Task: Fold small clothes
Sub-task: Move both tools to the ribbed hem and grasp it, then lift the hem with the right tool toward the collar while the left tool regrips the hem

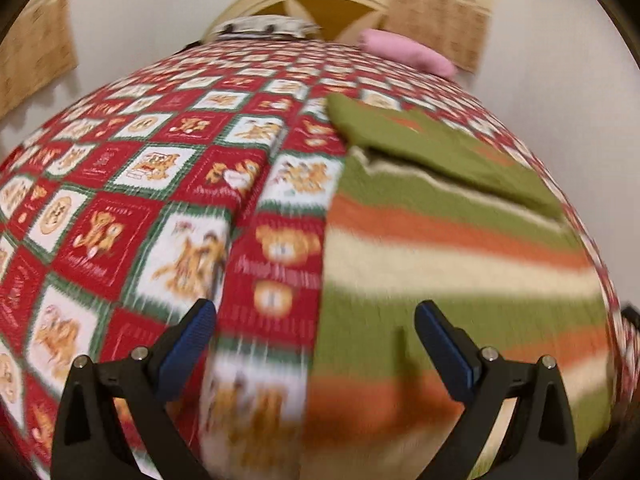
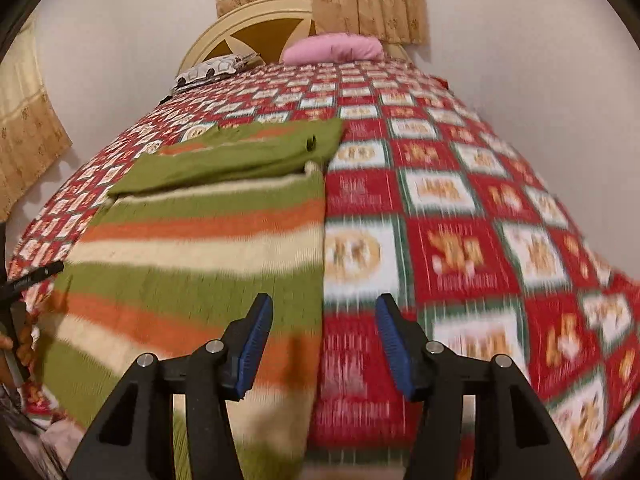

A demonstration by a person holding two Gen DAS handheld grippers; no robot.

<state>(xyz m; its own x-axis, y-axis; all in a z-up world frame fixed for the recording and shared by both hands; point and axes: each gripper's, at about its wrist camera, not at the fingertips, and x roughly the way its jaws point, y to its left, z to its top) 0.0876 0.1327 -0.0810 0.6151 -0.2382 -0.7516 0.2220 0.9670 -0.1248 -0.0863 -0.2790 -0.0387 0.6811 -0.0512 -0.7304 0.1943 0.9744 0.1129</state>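
The left gripper [image 1: 316,344] stood with its jaws spread wide and nothing between them, poised over the left edge of the striped garment [image 1: 440,264]. The right gripper [image 2: 324,344] was likewise parted and empty, straddling the garment's right edge [image 2: 192,248], probably so each hand could take one side for the next fold. The striped garment lay flat on the red patterned bedspread [image 2: 460,216], its plain green upper part [image 2: 240,156] already doubled down over the stripes, which suggests one fold was done. Farther off, a pink pillow [image 2: 336,50] and a white printed pillow [image 2: 212,69] rested against the cream headboard [image 2: 248,24], well clear of the work.
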